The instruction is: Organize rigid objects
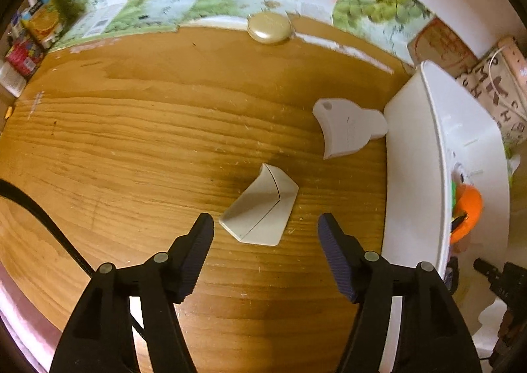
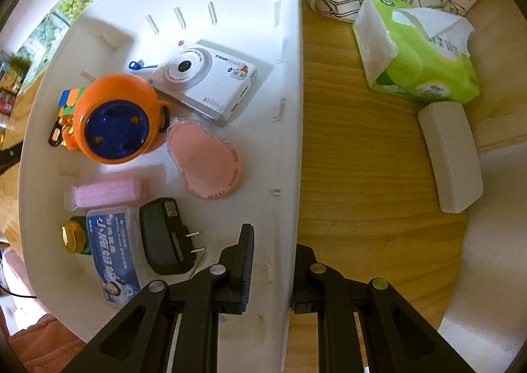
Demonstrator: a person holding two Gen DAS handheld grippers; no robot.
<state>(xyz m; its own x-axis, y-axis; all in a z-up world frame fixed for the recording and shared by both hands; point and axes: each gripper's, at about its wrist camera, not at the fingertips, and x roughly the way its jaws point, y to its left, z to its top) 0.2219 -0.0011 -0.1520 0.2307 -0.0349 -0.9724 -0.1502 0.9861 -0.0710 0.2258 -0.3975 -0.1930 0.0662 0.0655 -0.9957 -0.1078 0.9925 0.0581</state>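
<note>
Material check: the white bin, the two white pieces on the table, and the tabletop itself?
White bin: looks like moulded plastic, smooth and semi-gloss, with moulded slots and a thin rim. Wedge-shaped piece and piece with a hole: probably matte hard plastic, with crisp edges and uniform white colour. Tabletop: wood or wood-look laminate with a visible grain pattern; which one cannot be told.

left gripper: pointing down, jaws apart, empty | right gripper: pointing down, jaws narrow
</note>
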